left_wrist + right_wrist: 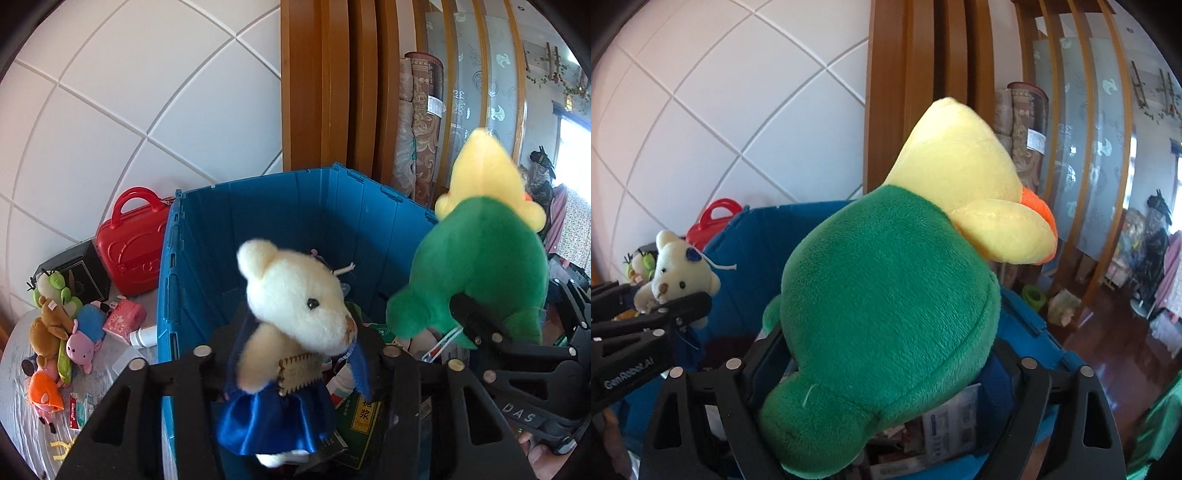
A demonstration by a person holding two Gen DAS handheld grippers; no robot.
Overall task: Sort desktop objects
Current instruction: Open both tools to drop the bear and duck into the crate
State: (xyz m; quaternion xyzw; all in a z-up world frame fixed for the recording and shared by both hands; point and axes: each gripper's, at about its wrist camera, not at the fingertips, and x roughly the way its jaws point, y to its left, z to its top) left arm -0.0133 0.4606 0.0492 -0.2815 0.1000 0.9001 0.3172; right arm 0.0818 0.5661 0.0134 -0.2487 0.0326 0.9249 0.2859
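Left gripper (295, 354) pinches white bear (295, 306) over blue bin (280, 214). Right gripper (886, 373) clamps green-yellow plush (886, 314). Bin holds boxes (360, 421).

One blue crate (258, 221), one red case (129, 243), two held plush toys (295, 302).

Bright daylight from right, fisheye warp, dark corners, slight blur.

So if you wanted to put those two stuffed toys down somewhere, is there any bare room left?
Some. The blue crate shows bare wall and floor at its far left, behind the white bear. Its near side is packed with boxes. On the table, a grey patch lies between the plush pile and the crate.
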